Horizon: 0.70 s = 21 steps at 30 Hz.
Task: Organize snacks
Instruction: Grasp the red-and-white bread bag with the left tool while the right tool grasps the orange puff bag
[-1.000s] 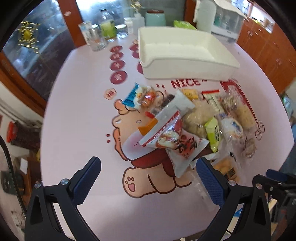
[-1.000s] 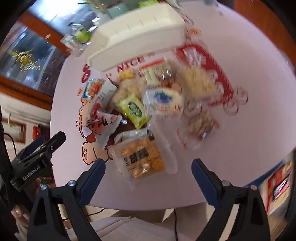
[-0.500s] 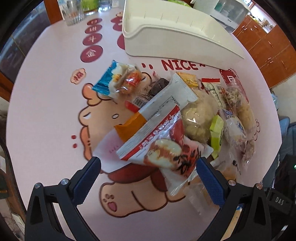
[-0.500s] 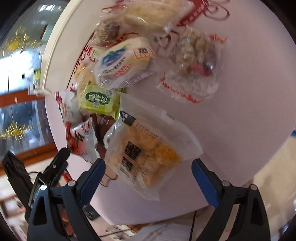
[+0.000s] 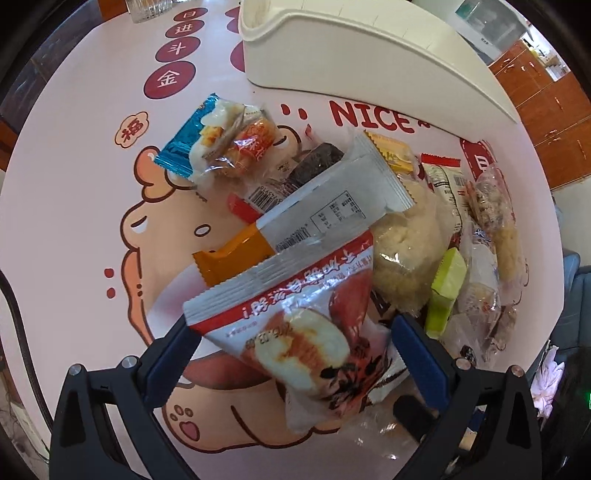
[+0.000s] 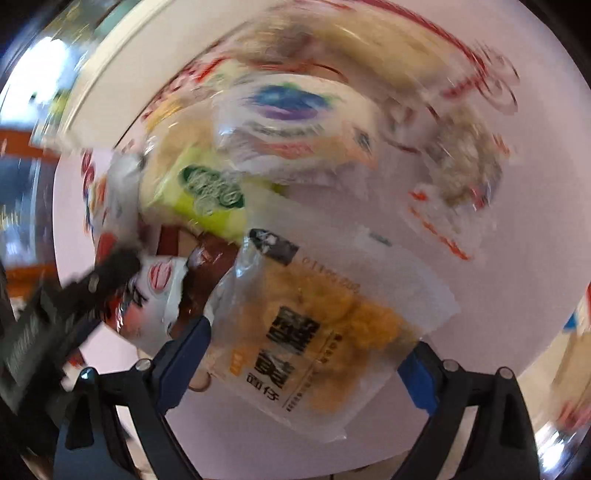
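A heap of snack packets lies on the pink table mat. My left gripper is open, its jaws either side of a red and white packet. Behind that packet lie a grey and orange packet and a blue packet. A white bin stands at the far side. My right gripper is open, its jaws either side of a clear bag of yellow snacks. A green packet and a blue-printed bag lie beyond, blurred. The left gripper's black body shows at the left.
The table edge runs close behind my right gripper. Wooden cabinets stand at the far right. A glass stands at the table's far left. A dark cable hangs at the left.
Both grippers have moved down and forward into the heap. The left now straddles the red and white packet; the right now straddles the yellow snack bag. Both stay open.
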Available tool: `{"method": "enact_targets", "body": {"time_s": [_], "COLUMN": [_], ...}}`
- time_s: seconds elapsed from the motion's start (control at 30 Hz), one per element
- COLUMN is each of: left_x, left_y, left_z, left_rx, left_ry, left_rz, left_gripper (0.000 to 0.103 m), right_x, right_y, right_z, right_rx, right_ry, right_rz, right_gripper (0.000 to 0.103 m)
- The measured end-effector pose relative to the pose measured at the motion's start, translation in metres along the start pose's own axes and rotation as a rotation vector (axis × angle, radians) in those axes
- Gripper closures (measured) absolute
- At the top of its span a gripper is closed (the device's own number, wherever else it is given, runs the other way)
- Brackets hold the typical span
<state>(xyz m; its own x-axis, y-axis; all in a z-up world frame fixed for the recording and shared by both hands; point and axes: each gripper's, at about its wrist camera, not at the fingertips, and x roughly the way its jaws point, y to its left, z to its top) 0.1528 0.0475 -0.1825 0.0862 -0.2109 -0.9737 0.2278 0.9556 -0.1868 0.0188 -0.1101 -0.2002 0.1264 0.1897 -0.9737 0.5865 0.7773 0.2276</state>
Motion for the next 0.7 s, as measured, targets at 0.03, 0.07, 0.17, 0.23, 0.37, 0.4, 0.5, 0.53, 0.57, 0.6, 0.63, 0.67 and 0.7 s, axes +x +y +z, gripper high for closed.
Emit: {"method": "enact_targets", "body": {"time_s": [0.03,0.07,0.17,0.23,0.37,0.4,0.5,0.53,0.57,0.6,0.63,0.67,0.7], "left_x": [0.003,0.006,0.016,0.023,0.035,0.039,0.039,0.037,0.033,0.031,0.030,0.030,0.030], "left_y": [-0.002,-0.005,-0.015,-0.021,-0.028,-0.027,-0.028,-0.026,-0.025,-0.024,-0.022,-0.019,-0.016], "left_z": [0.002,0.002,0.002,0.002,-0.003,-0.006,-0.011,-0.013,-0.014,-0.014,-0.014,-0.014,-0.015], "left_rx": [0.001,0.003,0.021,0.030,0.037,0.039,0.065,0.068,0.074,0.083,0.082,0.075,0.068], "left_ry": [0.004,0.009,0.026,0.037,0.069,0.078,0.057,0.040,0.022,0.008,0.009,0.012,0.009], "left_rz": [0.002,0.003,0.014,0.022,0.023,0.021,0.030,0.031,0.030,0.030,0.019,-0.004,-0.017], "left_gripper": [0.001,0.001,0.001,0.001,0.001,0.001,0.009,0.020,0.040,0.049,0.052,0.055,0.056], "right_x": [-0.001,-0.003,-0.018,-0.027,-0.028,-0.030,-0.032,-0.036,-0.034,-0.034,-0.032,-0.034,-0.036], "right_y": [0.002,0.003,-0.005,-0.012,-0.022,-0.024,-0.032,-0.042,-0.037,-0.036,-0.033,-0.035,-0.037], "right_z": [-0.002,-0.003,-0.003,-0.001,0.000,-0.001,-0.002,-0.007,-0.008,-0.009,-0.009,-0.011,-0.012], "right_rx": [-0.021,-0.041,-0.051,-0.059,-0.061,-0.065,-0.081,-0.086,-0.088,-0.088,-0.089,-0.093,-0.100], "right_ry": [-0.010,-0.019,-0.062,-0.072,-0.079,-0.082,-0.091,-0.092,-0.091,-0.089,-0.088,-0.089,-0.091], "right_rz": [-0.006,-0.010,0.008,0.037,0.052,0.061,0.080,0.082,0.088,0.095,0.096,0.096,0.096], "right_gripper": [0.013,0.016,0.037,0.045,0.048,0.049,0.051,0.051,0.052,0.052,0.052,0.053,0.053]}}
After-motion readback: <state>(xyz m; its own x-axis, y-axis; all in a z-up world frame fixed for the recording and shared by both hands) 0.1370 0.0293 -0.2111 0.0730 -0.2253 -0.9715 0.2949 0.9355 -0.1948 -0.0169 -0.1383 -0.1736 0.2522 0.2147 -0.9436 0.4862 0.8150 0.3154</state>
